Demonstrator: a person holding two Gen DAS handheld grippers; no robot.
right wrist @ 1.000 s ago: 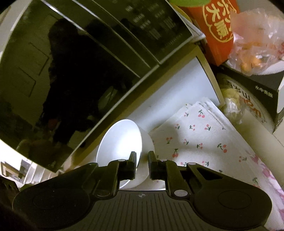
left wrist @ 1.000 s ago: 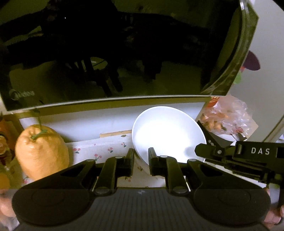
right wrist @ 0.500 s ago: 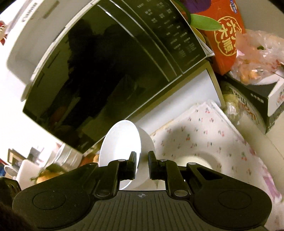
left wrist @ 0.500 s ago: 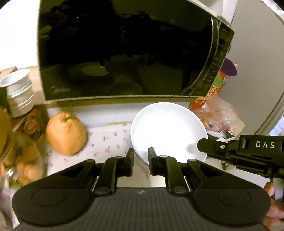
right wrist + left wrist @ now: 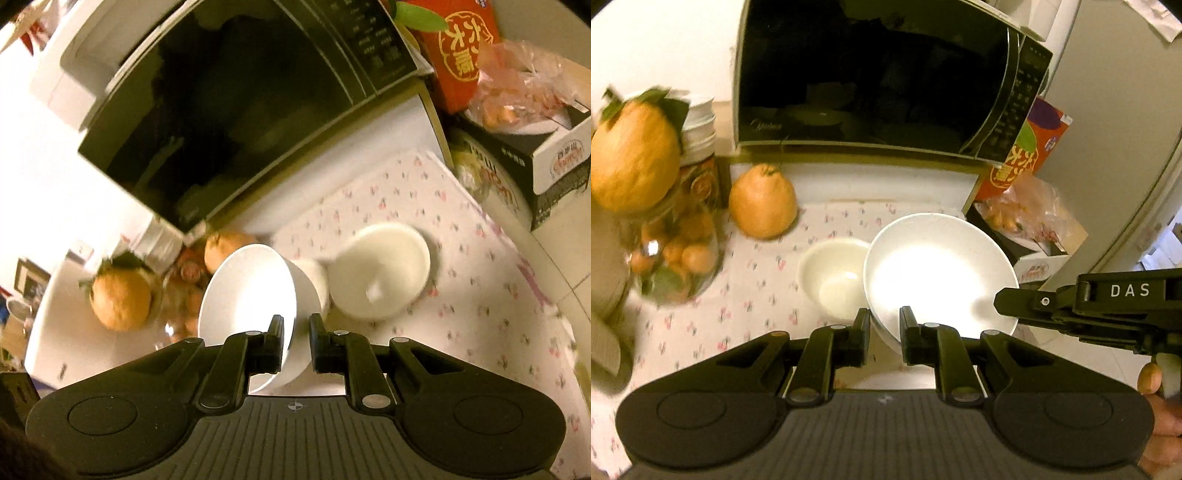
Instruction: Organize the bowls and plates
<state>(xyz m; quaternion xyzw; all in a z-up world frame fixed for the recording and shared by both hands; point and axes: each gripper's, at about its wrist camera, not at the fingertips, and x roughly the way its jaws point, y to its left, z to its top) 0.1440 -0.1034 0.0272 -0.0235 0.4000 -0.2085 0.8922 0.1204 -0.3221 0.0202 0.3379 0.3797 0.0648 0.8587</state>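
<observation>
A large white bowl (image 5: 938,273) is held in the air by both grippers. My left gripper (image 5: 884,330) is shut on its near rim. My right gripper (image 5: 295,339) is shut on the rim at the other side; the bowl (image 5: 251,295) is tilted in the right wrist view. The right gripper's body (image 5: 1089,302) shows in the left wrist view. A smaller white bowl (image 5: 834,275) stands upright on the floral cloth (image 5: 738,295) just left of and below the held bowl. It also shows in the right wrist view (image 5: 384,273).
A black microwave (image 5: 879,77) stands at the back. An orange citrus fruit (image 5: 762,201) lies on the cloth. A glass jar of small fruit (image 5: 676,251) with a big citrus (image 5: 631,155) on top stands at left. A red carton (image 5: 1027,158), a plastic bag (image 5: 1030,214) and boxes (image 5: 532,162) sit at right.
Both grippers have lifted and pulled back the large bowl, away from the microwave. The smaller bowl has come into view beneath it on the cloth.
</observation>
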